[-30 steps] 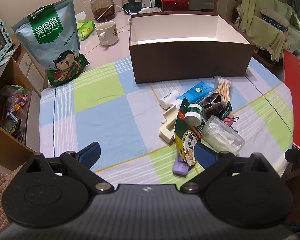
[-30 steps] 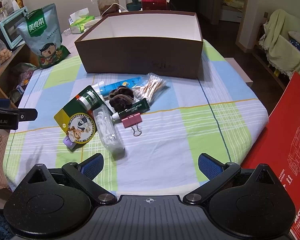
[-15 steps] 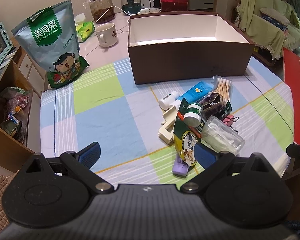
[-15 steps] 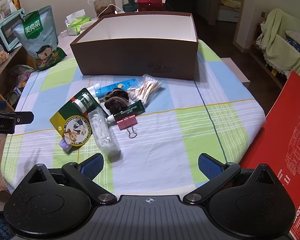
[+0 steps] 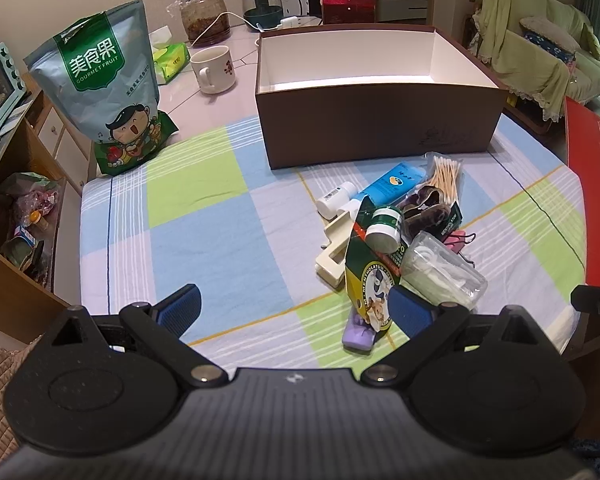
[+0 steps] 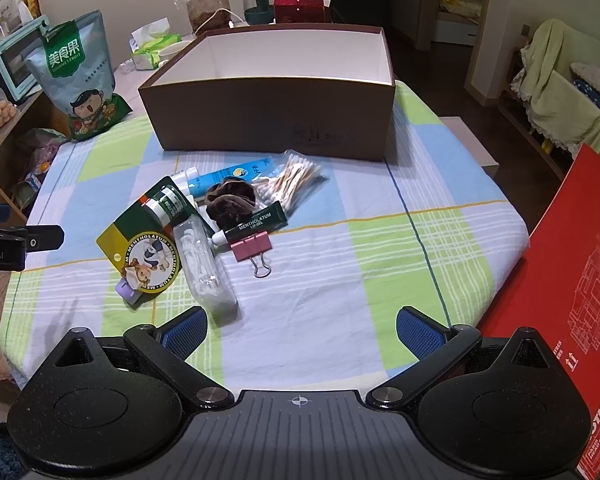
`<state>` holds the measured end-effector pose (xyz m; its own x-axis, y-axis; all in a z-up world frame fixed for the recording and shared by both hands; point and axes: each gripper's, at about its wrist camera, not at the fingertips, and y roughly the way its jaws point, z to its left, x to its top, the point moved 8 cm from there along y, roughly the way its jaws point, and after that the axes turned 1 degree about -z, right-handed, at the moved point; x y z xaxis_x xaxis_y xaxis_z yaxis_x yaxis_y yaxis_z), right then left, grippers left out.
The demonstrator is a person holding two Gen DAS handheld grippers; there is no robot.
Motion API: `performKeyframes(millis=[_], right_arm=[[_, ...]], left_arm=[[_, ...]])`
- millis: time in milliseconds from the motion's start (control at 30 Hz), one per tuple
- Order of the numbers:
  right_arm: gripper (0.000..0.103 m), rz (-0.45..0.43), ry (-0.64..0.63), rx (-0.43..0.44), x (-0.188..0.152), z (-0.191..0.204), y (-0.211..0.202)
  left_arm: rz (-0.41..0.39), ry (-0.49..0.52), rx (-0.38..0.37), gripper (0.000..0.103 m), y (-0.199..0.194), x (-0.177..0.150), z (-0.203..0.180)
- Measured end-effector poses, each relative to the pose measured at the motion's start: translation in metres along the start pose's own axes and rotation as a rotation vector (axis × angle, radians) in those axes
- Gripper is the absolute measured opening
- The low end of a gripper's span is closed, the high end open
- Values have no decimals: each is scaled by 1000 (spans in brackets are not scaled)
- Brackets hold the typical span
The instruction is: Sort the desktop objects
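Writing first: the green-and-yellow card pack (image 6: pixel 150 246) in the pile reads MENTHOLATUM around its round badge, and the dark green tube (image 6: pixel 256 222) next to it says MENTHOLATUM LIP GEL. Off to the left stands a big snack bag (image 5: pixel 100 92) marked GOURMET FRUIT under three Chinese characters. On the right edge a red carton (image 6: pixel 568 312) shows "OTUL" and little else readable.

The left tool (image 5: pixel 294 310) hangs low over the near edge of the desk (image 5: pixel 204 248), its blue pads spread wide, nothing between them; its right pad (image 5: pixel 406 312) sits in front of the card pack's lower corner, and I can't tell whether they touch. The right tool (image 6: pixel 302 328) is just as widely spread and empty, hovering above bare checked cloth, with the clear plastic case (image 6: pixel 204 270) of white picks just ahead of its left pad (image 6: pixel 184 328).

The clutter lies heaped mid-desk in front of the brown box (image 6: pixel 276 120), which is open with white inner walls: a blue tube (image 6: pixel 230 176), cotton swabs in a bag (image 6: pixel 296 182), a brown scrunchie (image 6: pixel 230 200), a pink binder clip (image 6: pixel 252 250), a small green jar (image 5: pixel 384 228), a cream clip (image 5: pixel 336 248) and a purple item (image 5: pixel 358 332) poking out beneath the card.
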<state>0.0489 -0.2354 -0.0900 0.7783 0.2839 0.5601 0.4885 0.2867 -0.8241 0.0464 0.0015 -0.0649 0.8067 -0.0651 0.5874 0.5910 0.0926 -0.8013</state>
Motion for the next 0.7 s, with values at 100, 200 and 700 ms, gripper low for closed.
performKeyframes(millis=[100, 200, 700], right_arm=[[103, 1, 0, -1, 0, 0, 0], [103, 2, 1, -4, 1, 1, 1], [103, -4, -6, -14, 8, 5, 3]], left_arm=[[0, 0, 0, 99, 0, -2, 1], [1, 0, -3, 99, -1, -3, 1], [6, -1, -13, 99, 2, -5, 7]])
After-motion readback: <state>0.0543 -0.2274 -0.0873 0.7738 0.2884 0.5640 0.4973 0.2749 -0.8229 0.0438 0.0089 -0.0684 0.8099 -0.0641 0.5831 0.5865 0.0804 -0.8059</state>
